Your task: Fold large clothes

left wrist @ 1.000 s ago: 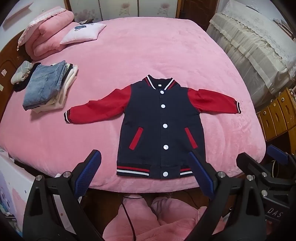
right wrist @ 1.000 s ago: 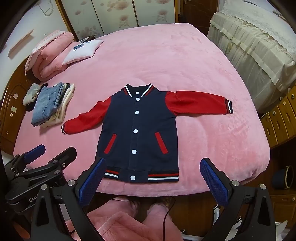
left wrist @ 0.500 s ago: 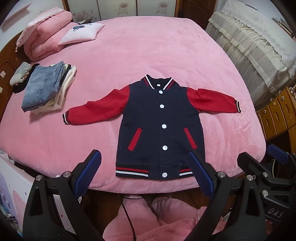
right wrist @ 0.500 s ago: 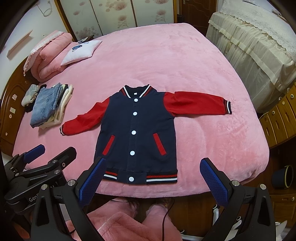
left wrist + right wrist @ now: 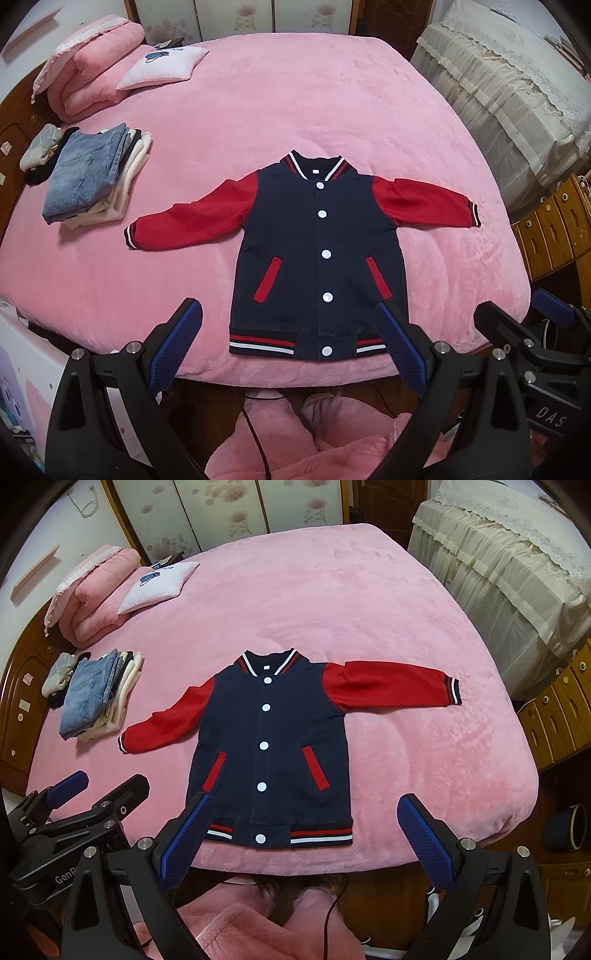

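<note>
Left wrist view, jacket (image 5: pixel 317 254) hem at bed (image 5: pixel 332 92) edge; both hand-held grippers released, left (image 5: pixel 291 349), right (image 5: pixel 303 836).

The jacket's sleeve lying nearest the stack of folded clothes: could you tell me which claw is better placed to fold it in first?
Probably the left. The left claw hangs open over the hem on the side of that sleeve of the jacket, while the right claw, also open, hangs further towards the other sleeve.

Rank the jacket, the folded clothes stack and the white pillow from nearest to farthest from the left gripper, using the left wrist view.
From the left gripper:
1. Jacket, directly ahead, hem at the bed's near edge.
2. Folded clothes stack, farther back on the left.
3. White pillow, far left corner.
</note>
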Demonstrator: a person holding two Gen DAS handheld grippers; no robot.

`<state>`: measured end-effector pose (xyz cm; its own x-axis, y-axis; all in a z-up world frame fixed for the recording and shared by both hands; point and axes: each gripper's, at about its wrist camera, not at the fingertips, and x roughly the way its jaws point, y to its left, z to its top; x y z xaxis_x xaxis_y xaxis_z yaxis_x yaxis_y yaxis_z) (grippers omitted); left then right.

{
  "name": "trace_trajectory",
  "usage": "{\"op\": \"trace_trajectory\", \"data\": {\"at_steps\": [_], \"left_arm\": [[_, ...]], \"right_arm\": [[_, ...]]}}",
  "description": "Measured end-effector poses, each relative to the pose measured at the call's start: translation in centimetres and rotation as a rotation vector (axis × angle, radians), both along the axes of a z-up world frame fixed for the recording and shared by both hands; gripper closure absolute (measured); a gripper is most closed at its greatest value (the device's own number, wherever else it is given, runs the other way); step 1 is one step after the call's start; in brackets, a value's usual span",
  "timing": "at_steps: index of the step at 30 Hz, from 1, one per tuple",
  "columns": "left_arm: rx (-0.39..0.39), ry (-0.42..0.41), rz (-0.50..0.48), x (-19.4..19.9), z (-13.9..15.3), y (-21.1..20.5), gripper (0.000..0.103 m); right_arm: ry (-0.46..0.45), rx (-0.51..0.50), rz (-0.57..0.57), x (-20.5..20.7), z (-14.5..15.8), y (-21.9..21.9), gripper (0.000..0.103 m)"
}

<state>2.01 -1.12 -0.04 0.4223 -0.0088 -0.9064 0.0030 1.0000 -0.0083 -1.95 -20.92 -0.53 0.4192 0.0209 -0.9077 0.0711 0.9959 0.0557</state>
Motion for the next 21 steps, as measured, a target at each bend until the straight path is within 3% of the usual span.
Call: {"op": "trace_trajectory", "data": {"at_steps": [7,12,18,21], "left_arm": [[-0.021,-0.012,0.031,-0.4,0.0,0.2,0.009],[-0.079,-0.073,0.086,-1.5,0.3,1.2,0.009],[-0.128,-0.093,0.136,-2.9,0.2,2.8,0.009],[-0.127,-0.065,0.172,-3.2,-0.4,3.7,0.009]], "right_arm": [[-0.047,0.055,0.03,-0.2,0.5,0.0,0.002],[-0.071,0.064,0.067,0.0,0.8,0.2,0.003],[-0.153,0.052,0.142,0.7,1.7,2.1,0.003],[-0.218,0.02,0.176,1.2,2.4,3.5,0.003]]}}
